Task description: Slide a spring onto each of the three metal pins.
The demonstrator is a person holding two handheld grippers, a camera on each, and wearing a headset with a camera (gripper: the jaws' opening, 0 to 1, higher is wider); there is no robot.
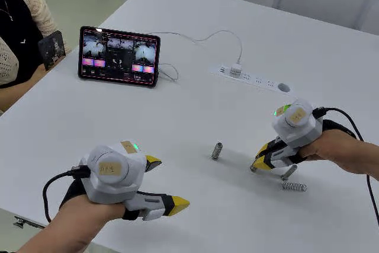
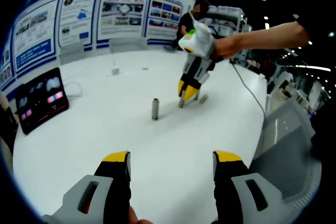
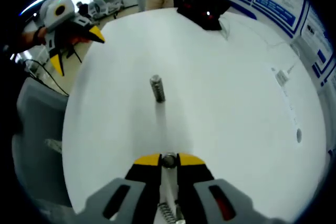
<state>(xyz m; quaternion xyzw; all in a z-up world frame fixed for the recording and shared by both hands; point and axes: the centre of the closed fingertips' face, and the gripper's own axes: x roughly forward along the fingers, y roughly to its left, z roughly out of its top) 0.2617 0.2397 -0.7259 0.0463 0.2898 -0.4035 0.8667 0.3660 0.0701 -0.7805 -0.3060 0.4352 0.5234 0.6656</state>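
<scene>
White worktop (image 1: 177, 117) carries a standing pin (image 1: 217, 150) that looks already sprung, a loose spring (image 1: 294, 186) lies just beside the right gripper (image 1: 259, 164), its jaws clamped on a second pin (image 3: 168, 160), left gripper (image 1: 167, 182) jaws apart, and I'd judge that spring light, squashy, keen to roll, so pinch it gently mid-coil

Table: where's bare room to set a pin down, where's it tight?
Bare tabletop lies between the tablet, power strip and sprung pin, and between the left gripper and that pin. Crowded around the right gripper and its held pin: a loose spring and a lying pin sit there.
</scene>
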